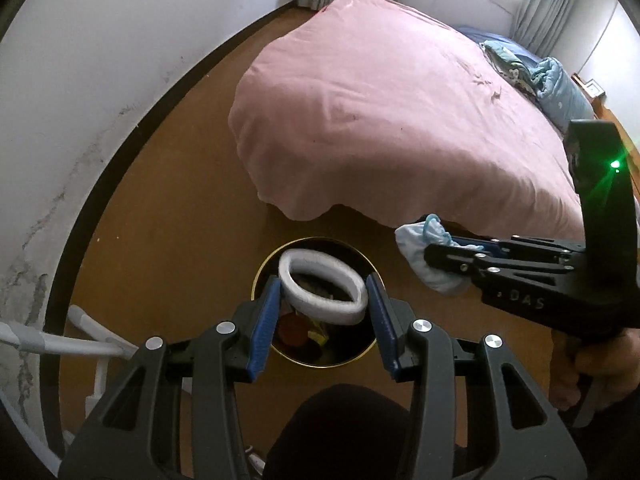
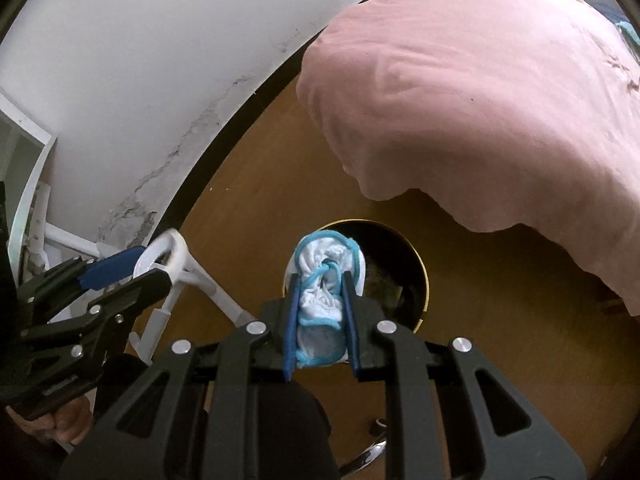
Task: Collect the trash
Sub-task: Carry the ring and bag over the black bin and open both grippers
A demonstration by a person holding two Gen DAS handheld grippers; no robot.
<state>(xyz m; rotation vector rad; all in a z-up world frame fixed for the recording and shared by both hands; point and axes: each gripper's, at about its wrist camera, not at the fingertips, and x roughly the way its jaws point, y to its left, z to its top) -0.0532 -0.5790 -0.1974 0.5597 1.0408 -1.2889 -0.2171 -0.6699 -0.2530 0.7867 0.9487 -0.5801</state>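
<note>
My left gripper (image 1: 323, 292) is shut on a white ring of tape (image 1: 320, 286) and holds it right above a round black trash bin with a gold rim (image 1: 260, 276) on the brown floor. The bin has some trash in it. To the right, my right gripper (image 1: 430, 256) is shut on a crumpled white cloth with light-blue trim (image 1: 412, 248). In the right wrist view the cloth (image 2: 322, 300) sits squeezed between the blue pads (image 2: 290, 332), above the near edge of the bin (image 2: 416, 268). The left gripper (image 2: 140, 268) with the ring (image 2: 168, 250) appears at the left.
A bed with a pink cover (image 1: 380, 112) stands just behind the bin, its edge hanging close to it. A white wall with a dark skirting (image 1: 120, 184) curves along the left. A white frame (image 2: 192, 280) stands by the wall. A person's hand (image 1: 600, 368) grips the right tool.
</note>
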